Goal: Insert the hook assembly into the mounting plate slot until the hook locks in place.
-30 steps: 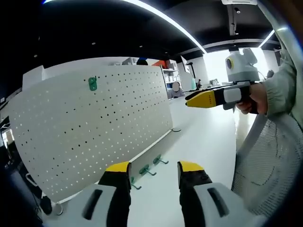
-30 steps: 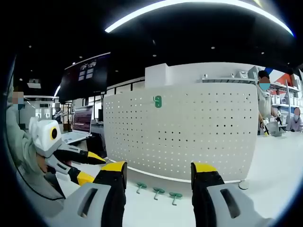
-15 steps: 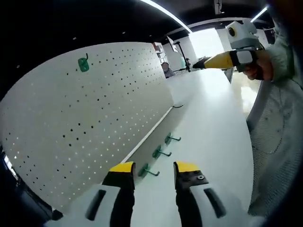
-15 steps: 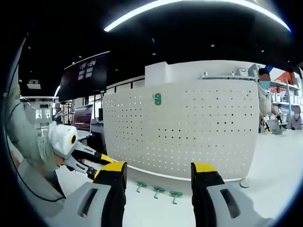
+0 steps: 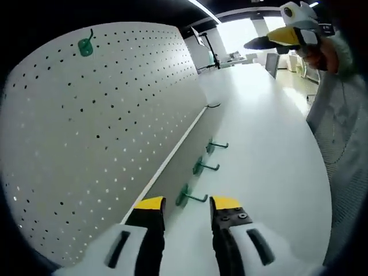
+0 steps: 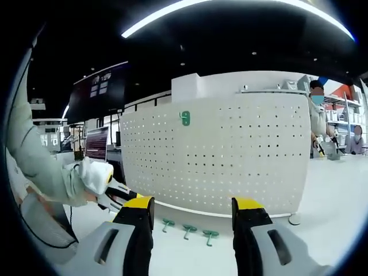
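The left tongs (image 5: 185, 205), jaws apart and empty, are nearing the closest of three green hooks (image 5: 188, 196) on the table (image 5: 264, 144) below the pegboard (image 5: 103, 126). The right tongs (image 6: 192, 208) are also open, idle. One hook (image 5: 85, 45) is apparently mounted; insertion is pending.

We find an open-plan office or lab floor, most likely a demonstration or test area. A dark ceiling carries long curved light strips (image 6: 230, 8). A large dark wall screen (image 6: 98, 92) hangs at one side. A white perforated pegboard (image 6: 230, 155) stands upright on a long white table (image 5: 270, 144). Shelving (image 6: 345, 115) stands behind a masked person (image 6: 317, 115); its contents are too small to identify.
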Demonstrator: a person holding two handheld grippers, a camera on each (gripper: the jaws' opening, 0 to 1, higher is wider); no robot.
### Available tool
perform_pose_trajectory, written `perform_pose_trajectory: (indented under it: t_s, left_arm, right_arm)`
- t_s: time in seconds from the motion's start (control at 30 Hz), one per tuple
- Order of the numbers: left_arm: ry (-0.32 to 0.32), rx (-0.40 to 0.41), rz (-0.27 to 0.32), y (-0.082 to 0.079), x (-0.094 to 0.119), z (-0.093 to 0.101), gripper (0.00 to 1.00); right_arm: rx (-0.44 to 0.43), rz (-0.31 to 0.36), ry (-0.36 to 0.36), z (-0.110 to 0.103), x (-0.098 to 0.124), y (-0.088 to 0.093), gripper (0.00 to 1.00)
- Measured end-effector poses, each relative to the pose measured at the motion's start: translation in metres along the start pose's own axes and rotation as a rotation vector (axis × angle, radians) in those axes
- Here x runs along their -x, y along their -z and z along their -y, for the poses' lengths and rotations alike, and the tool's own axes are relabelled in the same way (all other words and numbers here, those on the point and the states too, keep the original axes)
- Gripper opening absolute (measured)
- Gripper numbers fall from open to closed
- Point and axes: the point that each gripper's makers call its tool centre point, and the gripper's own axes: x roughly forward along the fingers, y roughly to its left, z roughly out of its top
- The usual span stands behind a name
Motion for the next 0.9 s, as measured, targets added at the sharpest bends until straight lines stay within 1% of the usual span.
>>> perform_pose_trajectory:
  t_s: [0.3, 0.6, 0.77, 0.9]
  left_arm:
    - [0.039, -0.018, -0.058, 0.016, -0.017, -0.012, 0.33]
    - [0.071, -0.049, -0.083, 0.017, -0.033, -0.02, 0.3]
    - [0.088, -0.068, -0.102, 0.02, -0.041, -0.024, 0.29]
    - [0.1, -0.075, -0.112, 0.023, -0.046, -0.026, 0.28]
  right_arm:
    - [0.005, 0.004, -0.002, -0.001, 0.0, -0.001, 0.52]
    - [0.012, 0.017, -0.016, -0.005, 0.0, -0.004, 0.52]
    - [0.017, 0.024, -0.024, -0.007, 0.0, -0.005, 0.52]
    - [0.008, 0.031, -0.015, -0.004, 0.0, -0.007, 0.52]
